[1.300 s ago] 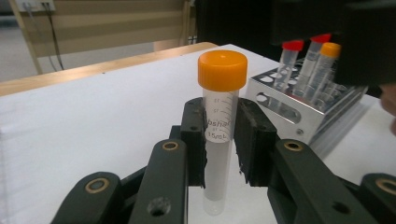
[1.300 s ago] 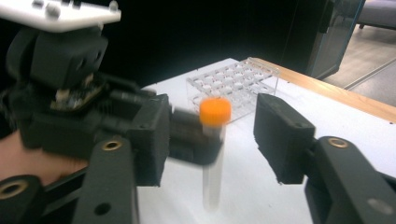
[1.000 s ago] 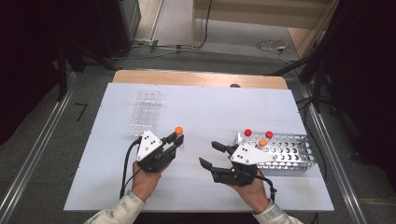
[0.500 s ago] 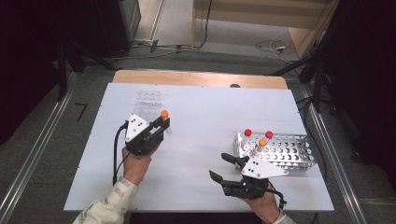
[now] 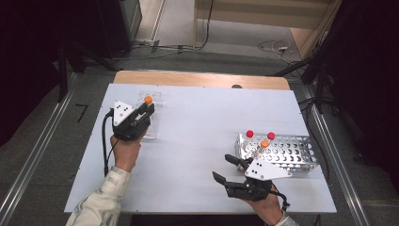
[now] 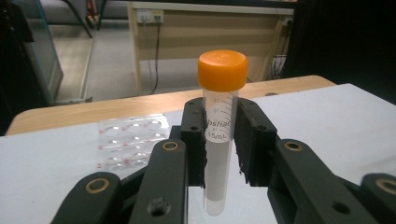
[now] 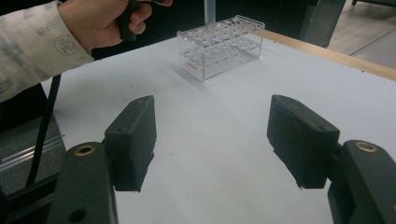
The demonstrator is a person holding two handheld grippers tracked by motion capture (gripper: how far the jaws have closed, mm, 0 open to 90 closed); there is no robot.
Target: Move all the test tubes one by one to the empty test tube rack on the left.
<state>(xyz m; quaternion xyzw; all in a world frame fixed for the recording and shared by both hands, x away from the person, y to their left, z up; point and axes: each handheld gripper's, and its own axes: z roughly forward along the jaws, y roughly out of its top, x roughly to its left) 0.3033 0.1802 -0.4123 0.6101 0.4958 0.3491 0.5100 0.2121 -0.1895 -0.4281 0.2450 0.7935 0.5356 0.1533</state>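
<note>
My left gripper (image 5: 147, 109) is shut on a clear tube with an orange cap (image 5: 148, 100), held upright over the clear plastic rack (image 5: 151, 128) at the table's far left. In the left gripper view the orange-capped tube (image 6: 220, 140) stands pinched between the pads, and the clear rack (image 6: 130, 144) lies beyond and to the left. My right gripper (image 5: 225, 168) hovers open near the front edge, just left of the metal rack (image 5: 287, 153), which holds two red-capped tubes (image 5: 250, 134) and an orange-capped one (image 5: 264, 144). The right gripper view shows its pads (image 7: 133, 140) wide apart with nothing between them.
The white table (image 5: 202, 122) ends in a wooden strip at the back. Past my open jaws, the right gripper view shows the clear rack (image 7: 219, 44), with the other hand and its sleeve (image 7: 51, 37) at upper left. Dark floor and rails flank the table.
My left gripper has carried the orange-capped tube away from the table's middle to the far left, over the clear rack. The right gripper drew back toward the front edge, then held still.
</note>
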